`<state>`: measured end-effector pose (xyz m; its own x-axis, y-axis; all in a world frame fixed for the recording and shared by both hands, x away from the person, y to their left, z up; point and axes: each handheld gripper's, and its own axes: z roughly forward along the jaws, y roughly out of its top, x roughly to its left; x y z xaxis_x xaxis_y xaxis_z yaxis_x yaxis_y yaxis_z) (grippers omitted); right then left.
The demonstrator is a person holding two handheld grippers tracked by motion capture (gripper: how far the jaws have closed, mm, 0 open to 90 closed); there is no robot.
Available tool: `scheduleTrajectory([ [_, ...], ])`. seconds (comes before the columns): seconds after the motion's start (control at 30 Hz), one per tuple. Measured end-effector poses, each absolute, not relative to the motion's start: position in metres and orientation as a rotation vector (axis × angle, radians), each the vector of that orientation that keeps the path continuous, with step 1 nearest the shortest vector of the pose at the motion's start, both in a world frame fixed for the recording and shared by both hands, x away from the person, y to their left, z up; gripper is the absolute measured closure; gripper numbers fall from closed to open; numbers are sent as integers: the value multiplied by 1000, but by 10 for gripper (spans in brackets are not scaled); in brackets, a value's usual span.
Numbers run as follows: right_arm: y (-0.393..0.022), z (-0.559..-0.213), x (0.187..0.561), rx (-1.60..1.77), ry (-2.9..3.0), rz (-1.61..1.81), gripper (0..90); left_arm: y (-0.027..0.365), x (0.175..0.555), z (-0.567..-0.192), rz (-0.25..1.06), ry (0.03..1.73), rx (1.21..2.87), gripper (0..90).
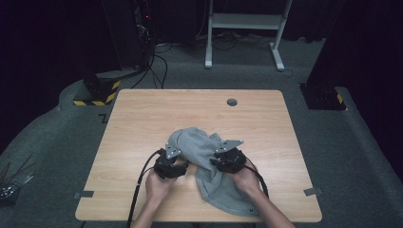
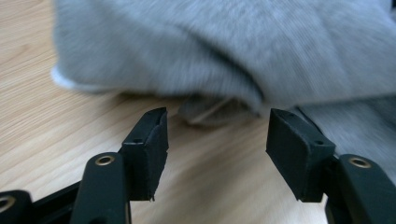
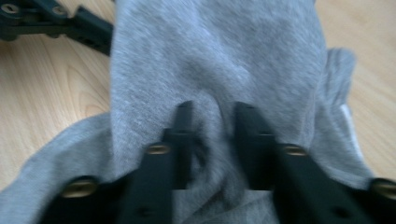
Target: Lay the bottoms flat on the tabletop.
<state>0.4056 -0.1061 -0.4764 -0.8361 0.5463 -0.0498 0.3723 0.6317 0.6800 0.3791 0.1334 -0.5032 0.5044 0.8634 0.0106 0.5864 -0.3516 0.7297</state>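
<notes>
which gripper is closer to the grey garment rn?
Right. The right gripper has its jaws pinching a fold of the grey garment; the left gripper sits just short of its edge, jaws open on nothing.

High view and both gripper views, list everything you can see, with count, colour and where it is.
garment: one, grey, crumpled on the near middle of the table
table: one, light wood, centre of the high view
round hole cover: one, grey, far edge of the table
tape strips: two, grey, near corners of the table
white frame: one, on the floor behind
left gripper: one, black, jaws apart beside the garment's edge, nothing between them
right gripper: one, black, jaws pinching a fold of the garment
hands: two, near table edge
</notes>
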Motion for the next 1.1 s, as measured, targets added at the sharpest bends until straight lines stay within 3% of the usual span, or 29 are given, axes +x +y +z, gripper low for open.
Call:
scheduleTrajectory([
  [0.03, -106, -478, 407, 746, 2613, 1004, 822, 130, 382, -504, 518, 1176, 2072, 454],
  [0.17, -111, -471, 409, 761, 2595, 1047, 874, 124, 385, -499, 500, 1129, 2106, 815],
  [0.5, -138, -414, 408, 765, 2359, 1165, 880, 151, 360, -433, 475, 1024, 2019, 842],
  [0.63, -136, -417, 421, 818, 2342, 1095, 868, 162, 367, -432, 447, 1105, 2002, 822],
  [0.73, -130, -436, 433, 882, 2405, 981, 748, 165, 371, -449, 432, 1166, 1993, 690],
  [0.77, -133, -442, 430, 917, 2410, 1016, 673, 165, 370, -453, 428, 1166, 1995, 604],
  [0.87, -136, -443, 420, 902, 2405, 1054, 619, 164, 362, -464, 415, 1162, 2010, 513],
  [1.1, -155, -449, 382, 880, 2373, 1102, 495, 157, 358, -495, 400, 1202, 2070, 410],
])
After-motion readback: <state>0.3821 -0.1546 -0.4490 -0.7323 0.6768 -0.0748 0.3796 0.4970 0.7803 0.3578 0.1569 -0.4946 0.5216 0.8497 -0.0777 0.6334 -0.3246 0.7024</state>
